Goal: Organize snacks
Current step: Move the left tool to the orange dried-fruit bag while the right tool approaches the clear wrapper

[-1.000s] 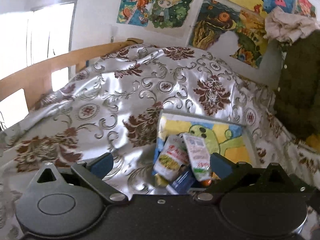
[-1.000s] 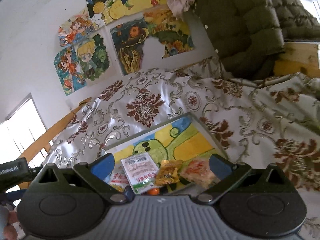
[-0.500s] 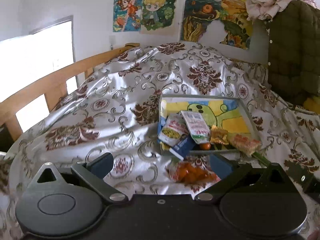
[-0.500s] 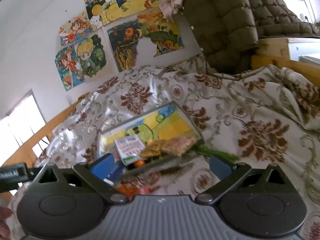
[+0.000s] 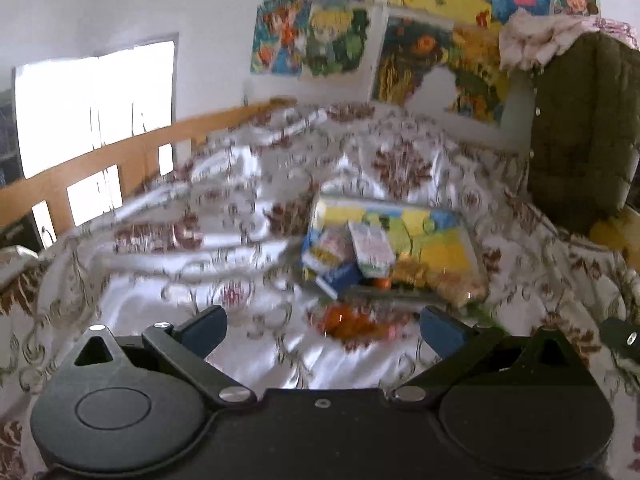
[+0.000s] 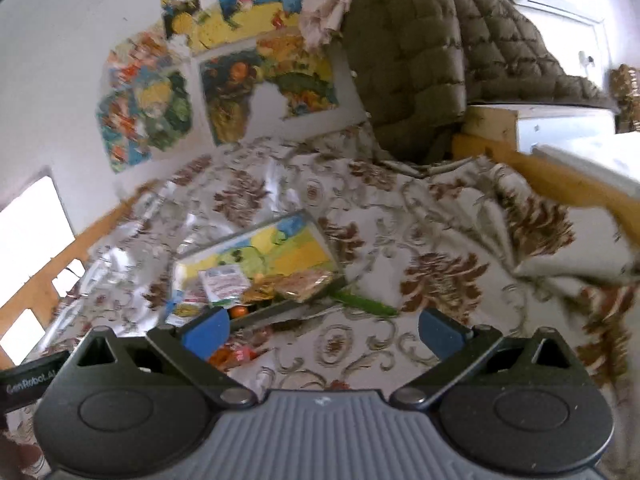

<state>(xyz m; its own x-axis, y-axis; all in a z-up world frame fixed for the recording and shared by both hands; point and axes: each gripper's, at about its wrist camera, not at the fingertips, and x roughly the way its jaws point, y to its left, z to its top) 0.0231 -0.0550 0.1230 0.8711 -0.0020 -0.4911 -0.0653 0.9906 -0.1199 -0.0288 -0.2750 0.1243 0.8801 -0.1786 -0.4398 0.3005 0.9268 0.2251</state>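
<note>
Ahead of both claws, a tray [image 5: 452, 236] of snacks rests on a bed [image 5: 168, 240] covered with a shiny cream spread patterned in brown flowers. The left claw [image 5: 323, 326] hangs above the bedspread with its blue-padded fingers [image 5: 204, 326] spread wide and nothing between them; the tray lies beyond and slightly right of its gap. An orange packet [image 5: 352, 322] lies on the spread outside the tray, just past the claw's gap and nearer its right finger. The right claw [image 6: 324, 328] is likewise wide and empty; in its view the tray [image 6: 276, 236] sits beyond its left finger, up and to the left, with a green stick-shaped packet [image 6: 366, 303] lying on the spread just off the tray's near corner.

The tray is flat and rectangular with a pale rim and a yellow, green and blue cartoon picture on its floor. The snacks are bunched at its near end: a white sachet [image 5: 372, 248] with red print, a white-and-yellow packet [image 5: 330, 250], a dark blue box [image 5: 340, 278], a golden wrapper [image 6: 262, 288], a clear bag of brownish pieces [image 6: 306, 282] and one small orange ball [image 6: 239, 311]. Motion blur softens the labels beyond reading. Six items show at the tray and two on the spread. Four or more bright posters [image 5: 308, 40] hang on the white wall, and one olive quilted coat [image 6: 424, 60] hangs at the right.
</note>
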